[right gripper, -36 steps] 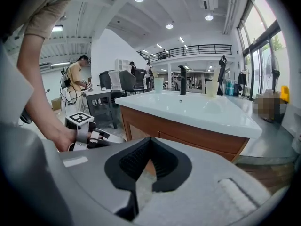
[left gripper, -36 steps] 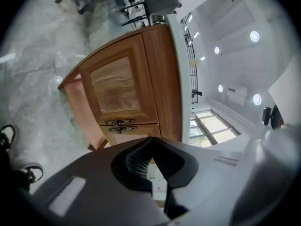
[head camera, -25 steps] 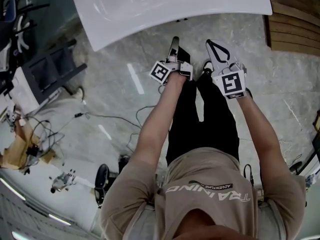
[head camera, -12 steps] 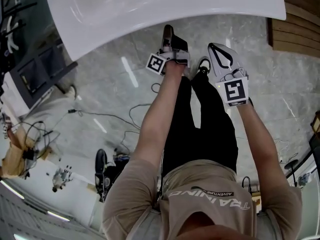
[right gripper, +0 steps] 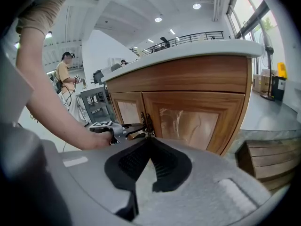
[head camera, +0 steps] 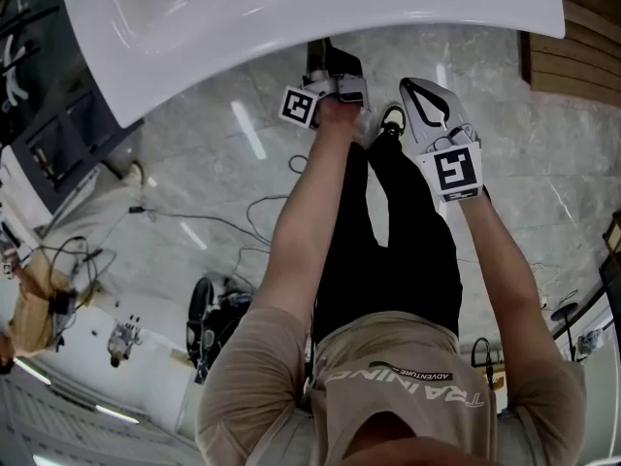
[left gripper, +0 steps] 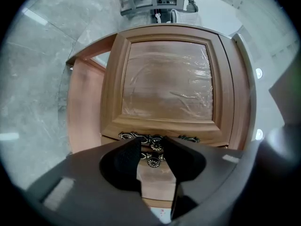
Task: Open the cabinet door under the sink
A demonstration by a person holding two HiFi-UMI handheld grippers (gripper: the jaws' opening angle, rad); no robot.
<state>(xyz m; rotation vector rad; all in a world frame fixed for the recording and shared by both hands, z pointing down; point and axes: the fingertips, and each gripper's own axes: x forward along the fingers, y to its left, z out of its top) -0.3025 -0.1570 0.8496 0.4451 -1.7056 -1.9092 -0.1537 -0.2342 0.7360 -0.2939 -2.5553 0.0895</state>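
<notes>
Left claw opening, door handle between tips, unpinched; right claw pressed together, empty.

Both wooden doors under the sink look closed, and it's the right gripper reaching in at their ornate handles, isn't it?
Wrong gripper: the left gripper is at the ornate handles, jaws opening, handles in the gap ahead, ungripped; the right gripper view shows it. The right gripper hangs back, shut. Both wooden doors do look closed.
</notes>
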